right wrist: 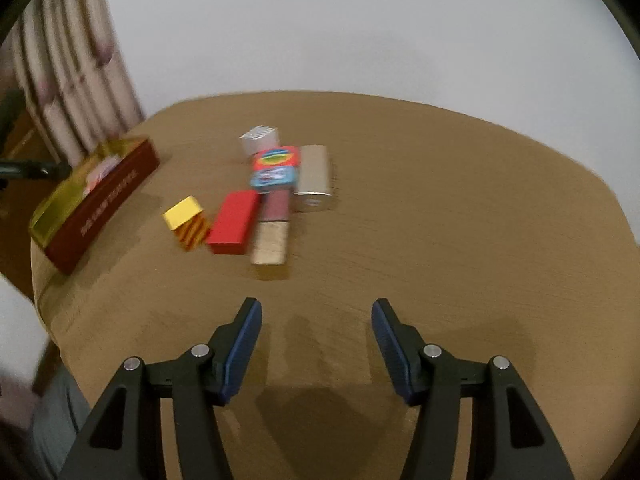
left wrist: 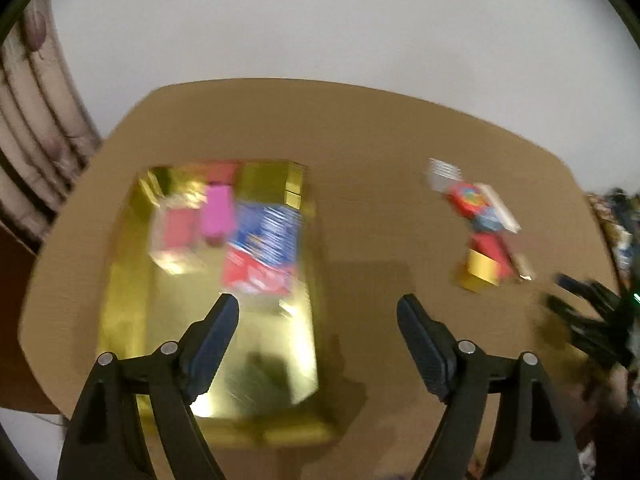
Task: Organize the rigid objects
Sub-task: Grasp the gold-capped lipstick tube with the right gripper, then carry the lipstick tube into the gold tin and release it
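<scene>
A gold-lined tray with dark red sides [left wrist: 120, 312] [right wrist: 108, 196] lies on the round brown table [left wrist: 360, 140] [right wrist: 440, 240]. It holds a pink box [left wrist: 217, 216], a red box [left wrist: 178, 229] and a blue and red box [left wrist: 266, 250]. My left gripper [left wrist: 318, 312] is open and empty above the tray's near right edge. A cluster of small boxes lies mid-table: yellow striped [right wrist: 186, 222], red [right wrist: 234, 222], beige [right wrist: 270, 242], silver [right wrist: 314, 184], red and blue tins [right wrist: 276, 168]. My right gripper [right wrist: 316, 314] is open and empty, nearer than the cluster.
A striped curtain [right wrist: 76, 76] hangs at the left beyond the table. A white wall [right wrist: 360, 20] is behind. In the left wrist view the right gripper shows blurred at the table's right edge [left wrist: 588, 316].
</scene>
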`<state>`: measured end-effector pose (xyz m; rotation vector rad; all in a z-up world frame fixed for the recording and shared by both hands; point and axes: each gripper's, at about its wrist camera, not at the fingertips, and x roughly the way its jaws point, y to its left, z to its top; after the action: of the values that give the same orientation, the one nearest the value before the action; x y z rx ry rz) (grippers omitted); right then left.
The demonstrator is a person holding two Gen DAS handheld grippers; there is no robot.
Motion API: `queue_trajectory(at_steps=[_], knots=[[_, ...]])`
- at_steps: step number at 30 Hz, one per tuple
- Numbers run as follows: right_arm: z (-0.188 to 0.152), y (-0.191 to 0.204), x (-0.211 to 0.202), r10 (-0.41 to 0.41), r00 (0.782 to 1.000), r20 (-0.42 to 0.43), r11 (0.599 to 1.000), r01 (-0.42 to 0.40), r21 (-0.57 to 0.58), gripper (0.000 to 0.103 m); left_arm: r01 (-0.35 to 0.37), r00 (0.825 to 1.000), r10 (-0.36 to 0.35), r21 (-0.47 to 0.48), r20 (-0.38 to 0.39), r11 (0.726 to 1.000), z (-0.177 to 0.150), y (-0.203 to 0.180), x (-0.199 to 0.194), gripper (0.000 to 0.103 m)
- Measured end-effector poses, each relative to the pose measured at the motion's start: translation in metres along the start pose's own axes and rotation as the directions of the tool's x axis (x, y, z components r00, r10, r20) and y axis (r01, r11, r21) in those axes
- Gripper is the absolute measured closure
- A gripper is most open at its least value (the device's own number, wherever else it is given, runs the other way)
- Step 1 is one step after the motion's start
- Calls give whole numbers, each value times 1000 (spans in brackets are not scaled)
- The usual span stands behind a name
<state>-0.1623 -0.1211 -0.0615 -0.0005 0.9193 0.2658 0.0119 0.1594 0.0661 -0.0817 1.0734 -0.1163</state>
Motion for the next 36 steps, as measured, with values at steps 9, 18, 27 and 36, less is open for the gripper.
queue_trajectory(at_steps=[9,18,27,36], knots=[[31,13,29,-2,997,-83,999,-1,-33,58,88,996,-89,-38,-14,995,-82,-49,-15,25],[52,14,37,20,993,-120,999,-25,-42,62,130,989,-135,-64,-69,989,-125,-61,-12,25],[67,6,54,47,982,-185,998,-39,48,64,140,988,-144,-57,-63,988,-125,-55,-5,19],[73,14,75,9,968,-249,999,2,44,83,149,986,-154,-74,-62,986,-127,-51,-4,18]])
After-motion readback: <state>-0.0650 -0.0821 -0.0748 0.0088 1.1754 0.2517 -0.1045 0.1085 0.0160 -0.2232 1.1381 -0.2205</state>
